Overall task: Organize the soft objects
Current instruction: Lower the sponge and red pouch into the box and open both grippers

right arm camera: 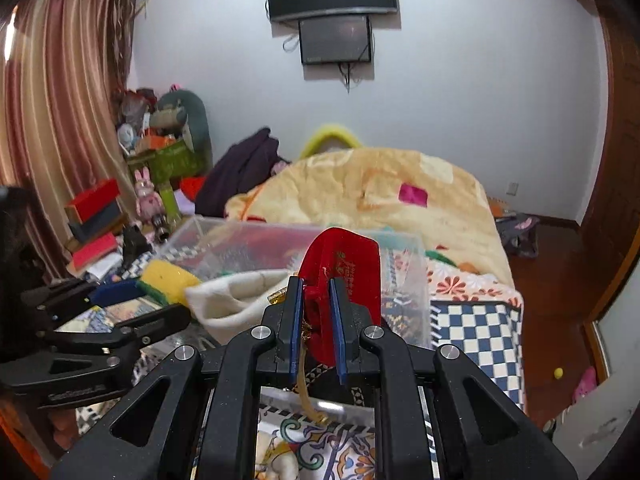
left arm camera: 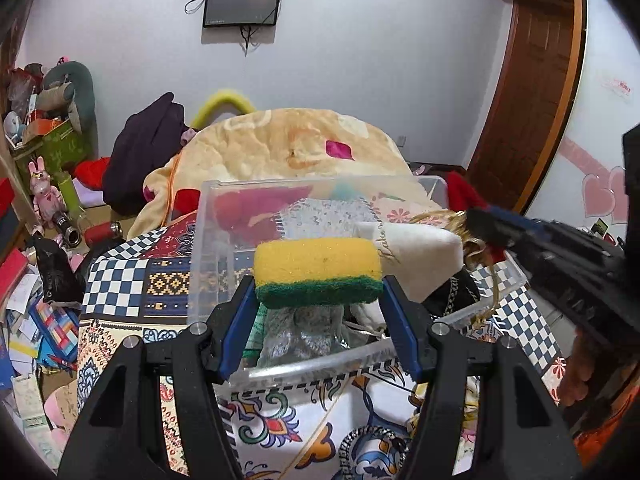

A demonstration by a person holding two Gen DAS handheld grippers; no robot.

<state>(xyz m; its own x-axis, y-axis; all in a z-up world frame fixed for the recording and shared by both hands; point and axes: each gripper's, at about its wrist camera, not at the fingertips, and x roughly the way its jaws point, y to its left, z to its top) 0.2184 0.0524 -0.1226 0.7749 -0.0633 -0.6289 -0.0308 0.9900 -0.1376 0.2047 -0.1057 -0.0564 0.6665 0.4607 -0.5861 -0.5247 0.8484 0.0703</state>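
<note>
Left gripper [left arm camera: 318, 300] is clamped on a sponge [left arm camera: 318, 270]: yellow foam on top, dark green scrub layer underneath, held flat by its two ends between the blue pads [left arm camera: 240, 320], slightly squeezed. It hangs over the near part of a clear plastic bin [left arm camera: 208, 248] sitting on a patterned checkered cloth [left arm camera: 120, 280] on the bed.

In the bin under the sponge: a grey fuzzy item [left arm camera: 304, 332], and a grey patterned cloth [left arm camera: 320, 216] further back. A white plush piece [left arm camera: 416, 256] with script lettering sits in the bin just right of the sponge, touching or nearly touching it; can't tell which.

Right gripper [right arm camera: 316, 308] is narrow, pinching a red velvet pouch [right arm camera: 344, 264]. Pouch stands upright, gold lettering on its face, gold cord [right arm camera: 306, 394] dangling below the fingers. It's held over the bin's near right side, beside the white plush. In the left wrist view that gripper comes in from the right edge, tips at the bin's right rim near gold trim.

Behind the bin: a cream blanket [right arm camera: 360, 192] piled on the bed, a dark purple garment [right arm camera: 240, 176] to its left.
</note>
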